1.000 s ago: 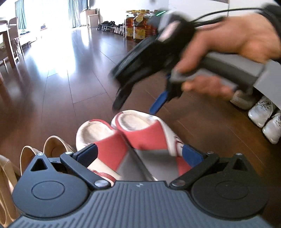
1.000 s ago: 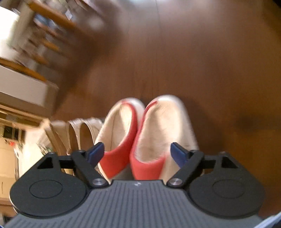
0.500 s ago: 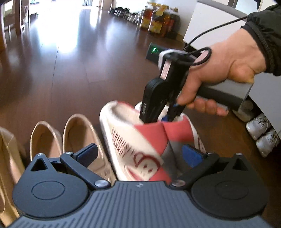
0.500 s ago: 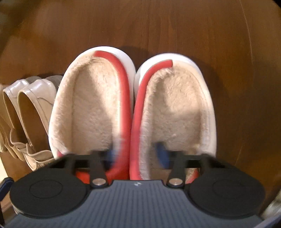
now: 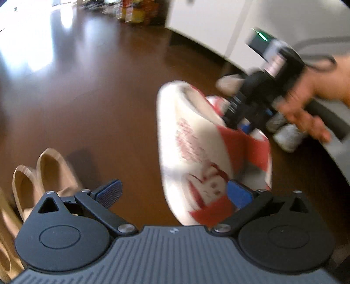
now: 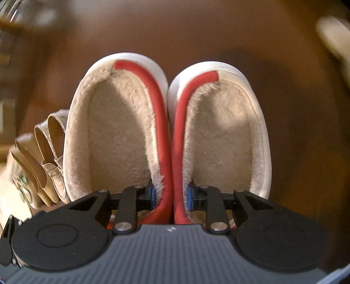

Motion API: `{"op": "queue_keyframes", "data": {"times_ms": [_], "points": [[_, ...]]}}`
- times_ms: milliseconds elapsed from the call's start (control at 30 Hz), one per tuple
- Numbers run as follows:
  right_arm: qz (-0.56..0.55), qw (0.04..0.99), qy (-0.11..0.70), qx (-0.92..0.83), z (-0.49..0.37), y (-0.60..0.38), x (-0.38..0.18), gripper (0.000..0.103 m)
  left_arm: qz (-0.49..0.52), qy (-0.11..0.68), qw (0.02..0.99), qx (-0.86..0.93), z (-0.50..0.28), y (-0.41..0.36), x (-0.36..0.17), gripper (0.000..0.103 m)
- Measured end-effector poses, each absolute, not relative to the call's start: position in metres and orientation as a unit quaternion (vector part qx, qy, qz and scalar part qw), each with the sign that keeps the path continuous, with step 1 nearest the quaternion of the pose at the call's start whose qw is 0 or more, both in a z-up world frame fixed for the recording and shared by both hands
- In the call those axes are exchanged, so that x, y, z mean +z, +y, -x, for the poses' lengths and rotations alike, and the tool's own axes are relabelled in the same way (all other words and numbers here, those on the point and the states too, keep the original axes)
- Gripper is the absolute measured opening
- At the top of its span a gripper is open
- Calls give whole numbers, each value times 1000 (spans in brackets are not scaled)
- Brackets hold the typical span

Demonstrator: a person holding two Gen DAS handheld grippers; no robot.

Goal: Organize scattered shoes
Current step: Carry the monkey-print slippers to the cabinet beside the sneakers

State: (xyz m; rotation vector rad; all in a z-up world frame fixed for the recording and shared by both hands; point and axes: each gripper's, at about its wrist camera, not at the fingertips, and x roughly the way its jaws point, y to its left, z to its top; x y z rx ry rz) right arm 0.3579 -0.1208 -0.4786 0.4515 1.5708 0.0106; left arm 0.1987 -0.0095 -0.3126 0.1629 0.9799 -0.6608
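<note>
Right wrist view: the right tongs, jaws drawn narrow, pinch the two touching inner red walls of the pair of slippers, one blue pad inside each slipper; the fleece linings face the camera, heels farthest from it; the pair is seen against the brown floor, whether clear of it this view does not show; to the left of the slippers, on the floor, lies a row of beige shoes, close-packed; a pale blurred shape at upper right cannot be identified. Left wrist view: the left tongs stand wide with nothing between the pads; their right pad lies in front of the slippers, contact uncertain; beige shoes sit on the floor at lower left, just beyond the left pad; the slippers hang tilted, white side with red print toward the camera, gripped from above by the right tongs, which a hand holds by the handle; beyond the hand, white sneakers rest on the floor beside a white cabinet; farthest, blurred bottles stand by the wall.
</note>
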Motion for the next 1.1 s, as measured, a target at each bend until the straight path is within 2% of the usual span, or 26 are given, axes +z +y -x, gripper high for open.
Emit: {"op": "queue_keyframes", "data": {"times_ms": [200, 367, 567, 900, 1000, 1033, 1100], "points": [[-307, 646, 686, -135, -218, -256, -459, 22, -135, 460, 778, -407, -166, -84, -264, 103], [-397, 595, 649, -259, -120, -352, -471, 22, -195, 441, 715, -505, -140, -140, -263, 103], [-456, 559, 590, -363, -43, -429, -497, 22, -218, 405, 664, -589, -107, -196, -308, 103], [-460, 571, 554, -395, -19, -499, -550, 25, -254, 374, 597, -663, -64, -259, -414, 103], [-452, 591, 541, -393, -17, -504, -550, 35, -265, 366, 582, -676, -58, -268, -428, 103], [-449, 602, 531, -393, -15, -505, -547, 41, -267, 363, 579, -679, -58, -271, -431, 103], [-453, 615, 515, -389, -7, -507, -541, 45, -276, 357, 567, -689, -56, -275, -438, 103]]}}
